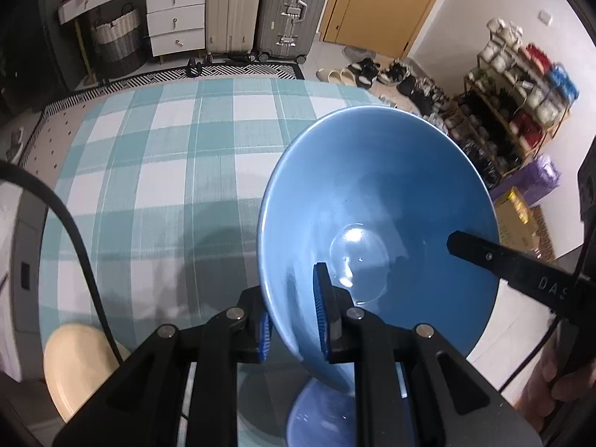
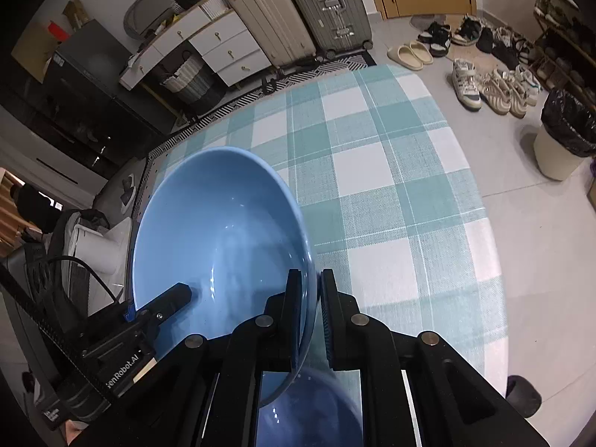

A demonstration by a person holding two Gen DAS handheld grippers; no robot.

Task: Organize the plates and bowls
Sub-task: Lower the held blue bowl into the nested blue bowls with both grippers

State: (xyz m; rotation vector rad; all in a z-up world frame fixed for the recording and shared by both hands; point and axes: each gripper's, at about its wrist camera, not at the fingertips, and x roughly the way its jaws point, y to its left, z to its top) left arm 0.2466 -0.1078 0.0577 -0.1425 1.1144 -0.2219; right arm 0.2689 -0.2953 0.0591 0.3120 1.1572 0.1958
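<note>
Gripping blue bowl [image 1: 372, 201] rim: left tongs [image 1: 294, 320], right tongs [image 2: 311, 320].

Checked tablecloth [image 1: 156, 171] lies bare across middle and far side: open passage there. Blue bowl [image 1: 376, 223], tilted, fills the space between the two grippers, blocking the near centre. Second bowl [image 1: 316, 417] directly beneath it. Cream plate [image 1: 74, 361] at near left edge. Black cable [image 1: 74, 246] crosses above the plate.
</note>
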